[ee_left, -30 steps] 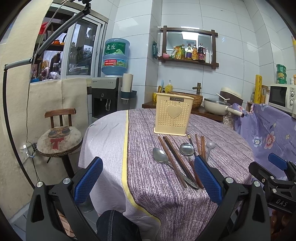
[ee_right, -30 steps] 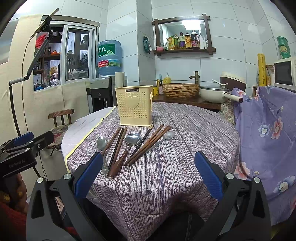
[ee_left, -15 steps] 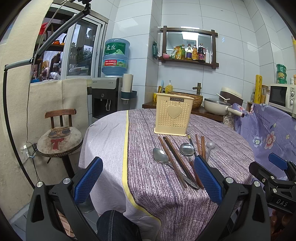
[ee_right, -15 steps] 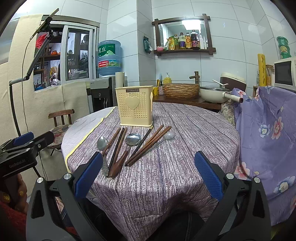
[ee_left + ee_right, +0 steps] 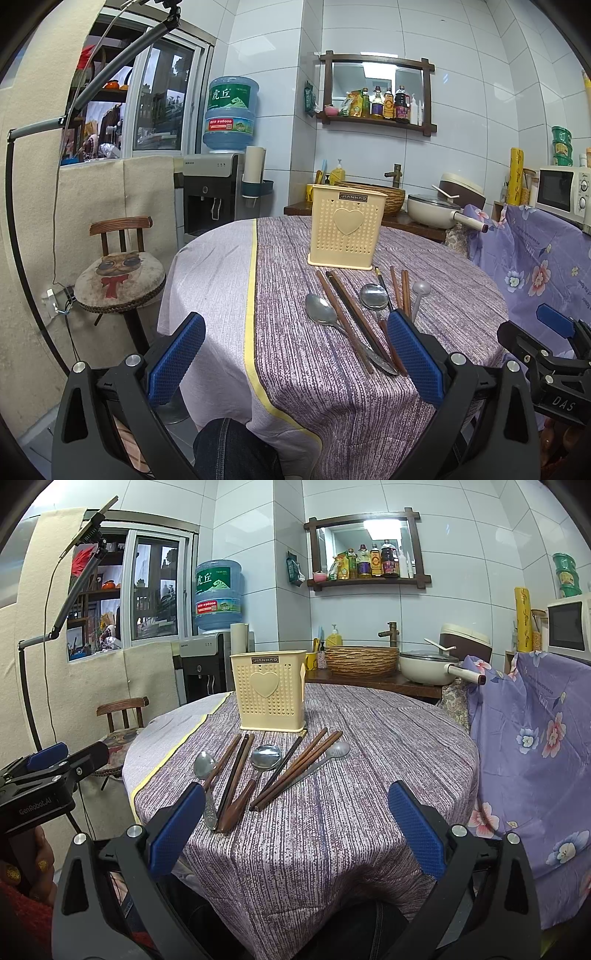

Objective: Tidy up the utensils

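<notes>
i'm at the very start of the sorting: nothing is picked up yet, and both tools hang short of the counter (image 5: 369,738) edge. my left tool (image 5: 295,354) is spread wide and empty, and my right tool (image 5: 295,830) is the same, blue textured pads far apart. the utensils lie loose in a fan on the striped purple cloth, just in front of the cream plastic holder (image 5: 271,690), a perforated box with a heart on its face, standing upright and apparently empty. i count 3 metal spoons, the nearest-left spoon (image 5: 205,766) being shiny with an embossed handle, plus several long wooden chopsticks (image 5: 295,771), brown and slim, some crossing or touching each other. my next move, i judge, is to close in low on 1 handle end and pinch it; thin, smooth, flat-lying pieces on soft cloth will need a careful grip.
</notes>
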Tool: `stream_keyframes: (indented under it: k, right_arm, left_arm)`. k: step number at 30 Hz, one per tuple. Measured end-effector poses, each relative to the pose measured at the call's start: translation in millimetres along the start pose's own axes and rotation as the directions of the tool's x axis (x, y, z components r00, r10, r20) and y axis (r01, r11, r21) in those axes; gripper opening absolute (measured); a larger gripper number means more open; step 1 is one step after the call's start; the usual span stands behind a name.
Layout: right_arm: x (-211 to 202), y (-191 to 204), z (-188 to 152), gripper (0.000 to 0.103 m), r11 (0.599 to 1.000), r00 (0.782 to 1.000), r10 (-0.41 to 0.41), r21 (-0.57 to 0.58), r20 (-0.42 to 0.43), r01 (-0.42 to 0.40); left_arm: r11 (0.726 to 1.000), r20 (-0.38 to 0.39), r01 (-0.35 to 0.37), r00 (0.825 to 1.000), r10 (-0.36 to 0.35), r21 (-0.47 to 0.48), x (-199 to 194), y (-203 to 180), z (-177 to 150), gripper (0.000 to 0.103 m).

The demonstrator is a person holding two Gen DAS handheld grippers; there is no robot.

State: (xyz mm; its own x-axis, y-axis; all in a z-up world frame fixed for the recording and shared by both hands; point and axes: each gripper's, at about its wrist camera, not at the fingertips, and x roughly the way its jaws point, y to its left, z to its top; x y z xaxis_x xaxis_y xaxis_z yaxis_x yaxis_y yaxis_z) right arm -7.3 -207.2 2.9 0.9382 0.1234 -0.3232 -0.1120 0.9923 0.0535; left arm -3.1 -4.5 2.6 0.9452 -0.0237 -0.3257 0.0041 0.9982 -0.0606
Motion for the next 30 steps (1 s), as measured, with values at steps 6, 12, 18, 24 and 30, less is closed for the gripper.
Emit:
stream_keyframes:
  k: [6,12,18,24,30]
  right_arm:
    - [0.2,0.4,0.1,0.098,1.000,1.000,-0.001,0.001,-0.001,0.001]
    - [0.2,0.4,0.2,0.098,1.000,1.000,-0.001,0.000,-0.001,0.001]
    - [0.2,0.6,0.1,0.098,1.000,1.000,-0.001,0.001,-0.002,0.001]
    - [2.4,2.6,-1.4,0.098,1.000,1.000,0.000,0.003,-0.006,0.000]
    - [5.5,2.7,-3.8,0.098,1.000,1.000,0.000,0.008,-0.011,0.000]
  left_arm:
    - [1.000,0.001,0.000,1.000,0.000,0.000,0.0,0.2,-0.1,0.098]
    - [1.000,0.000,0.000,1.000,0.000,0.000,0.0,0.1,0.0,0.098]
    - [1.000,0.000,0.000,1.000,0.000,0.001,0.2,-0.1,-0.5,0.098]
    - [1.000,-0.005,0.000,1.000,0.000,0.001,0.2,1.4,-1.6,0.098]
    - [1.000,-0.010,-0.003,1.000,0.003,0.004,2.7,3.1,-4.3,0.098]
